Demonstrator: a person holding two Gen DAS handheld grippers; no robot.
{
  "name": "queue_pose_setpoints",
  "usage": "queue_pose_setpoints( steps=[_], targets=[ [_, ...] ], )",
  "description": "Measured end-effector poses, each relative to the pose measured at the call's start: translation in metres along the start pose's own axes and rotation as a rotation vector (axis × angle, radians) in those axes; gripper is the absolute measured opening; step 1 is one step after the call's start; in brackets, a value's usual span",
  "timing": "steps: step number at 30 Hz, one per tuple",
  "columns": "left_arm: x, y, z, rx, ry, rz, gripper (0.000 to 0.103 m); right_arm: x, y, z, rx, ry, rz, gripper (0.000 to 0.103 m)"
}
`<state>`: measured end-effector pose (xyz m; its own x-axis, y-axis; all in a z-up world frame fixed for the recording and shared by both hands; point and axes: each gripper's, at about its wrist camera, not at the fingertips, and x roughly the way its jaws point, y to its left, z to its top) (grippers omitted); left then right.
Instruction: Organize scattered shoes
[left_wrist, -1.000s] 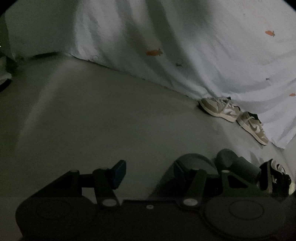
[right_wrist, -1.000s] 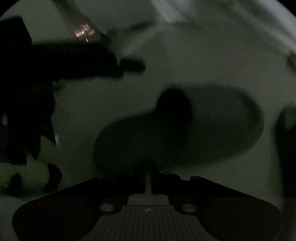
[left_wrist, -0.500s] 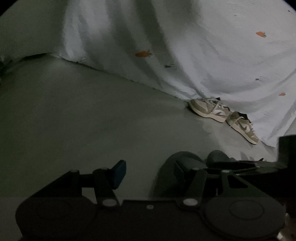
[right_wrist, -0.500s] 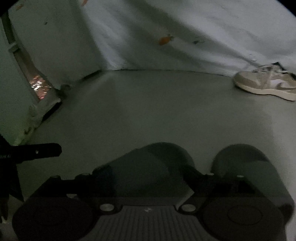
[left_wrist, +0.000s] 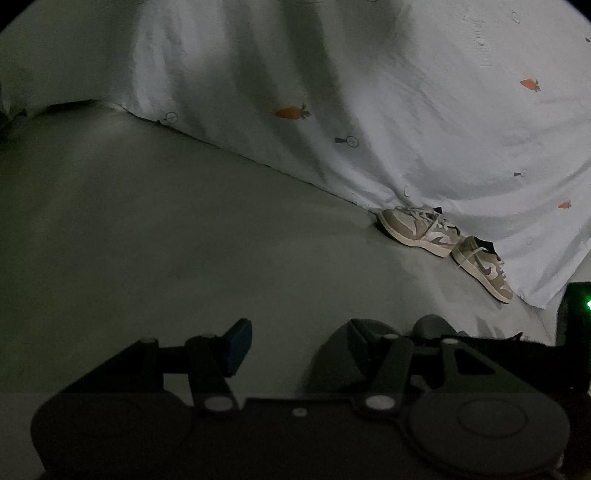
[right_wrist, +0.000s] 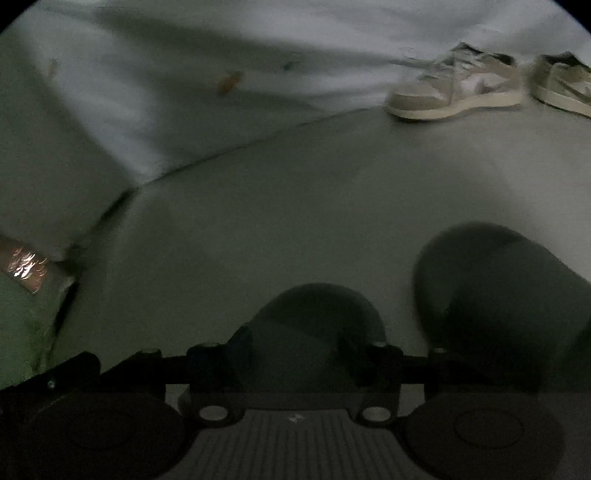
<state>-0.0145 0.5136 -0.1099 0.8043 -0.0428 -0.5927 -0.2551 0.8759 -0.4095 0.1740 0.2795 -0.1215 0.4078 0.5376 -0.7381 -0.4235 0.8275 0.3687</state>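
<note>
1. No readable writing; two tan sneakers (left_wrist: 421, 230) (left_wrist: 482, 267) lay at right against the carrot-print sheet (left_wrist: 369, 92).
2. Left hand-held gripper (left_wrist: 299, 347) stood apart, empty; right hand-held gripper (right_wrist: 295, 347) was closing on nothing.
3. Only the right view showed a shiny strip (right_wrist: 24, 266) at left.

We see two tan-and-white sneakers upright on the grey floor against the draped white sheet: one sneaker (left_wrist: 419, 230) side-on, laces loose, and the other sneaker (left_wrist: 482, 267) just beside it, perhaps touching, though dimness blurs this.
</note>
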Motion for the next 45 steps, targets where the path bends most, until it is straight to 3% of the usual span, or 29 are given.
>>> queue_pose_setpoints(
  steps=[2,4,15,19,21,24,26,30,32,36,39,41,45],
  targets=[
    [0.000,0.000,0.000,0.009,0.011,0.001,0.058,-0.001,0.003,-0.002,-0.056,-0.013,0.026,0.057],
    [0.002,-0.001,-0.002,0.029,0.028,0.001,0.058,-0.002,0.002,-0.004,-0.084,0.004,0.032,0.068],
    [0.009,-0.030,-0.018,0.259,0.110,-0.056,0.057,-0.013,-0.021,-0.009,0.000,-0.019,-0.003,0.069],
    [0.009,-0.030,-0.019,0.260,0.113,-0.064,0.057,-0.018,-0.020,-0.009,-0.093,-0.032,0.062,0.069],
    [0.010,-0.029,-0.018,0.250,0.113,-0.066,0.057,-0.022,-0.017,-0.012,-0.203,0.009,0.153,0.070],
    [0.011,-0.027,-0.017,0.231,0.114,-0.069,0.057,-0.014,-0.009,-0.010,-0.381,0.053,0.170,0.087],
    [0.011,-0.026,-0.016,0.223,0.114,-0.068,0.057,-0.004,-0.008,-0.006,-0.450,0.075,0.192,0.090],
    [0.009,-0.023,-0.016,0.212,0.106,-0.062,0.057,0.020,-0.004,0.002,-0.530,0.154,0.278,0.090],
    [0.006,-0.020,-0.015,0.202,0.096,-0.051,0.057,0.034,-0.001,0.004,-0.541,0.199,0.239,0.080],
    [0.002,-0.012,-0.012,0.153,0.070,-0.026,0.057,0.040,0.009,0.006,-0.343,0.177,0.085,0.079],
    [-0.001,-0.004,-0.010,0.114,0.061,-0.005,0.057,0.034,0.019,0.001,-0.012,0.135,-0.148,0.078],
    [-0.001,-0.001,-0.009,0.108,0.060,0.003,0.057,0.031,0.021,-0.001,0.187,0.177,-0.241,0.079],
    [-0.004,0.003,-0.008,0.113,0.058,0.013,0.057,0.028,0.018,-0.002,0.264,0.321,-0.191,0.082]
  ],
)
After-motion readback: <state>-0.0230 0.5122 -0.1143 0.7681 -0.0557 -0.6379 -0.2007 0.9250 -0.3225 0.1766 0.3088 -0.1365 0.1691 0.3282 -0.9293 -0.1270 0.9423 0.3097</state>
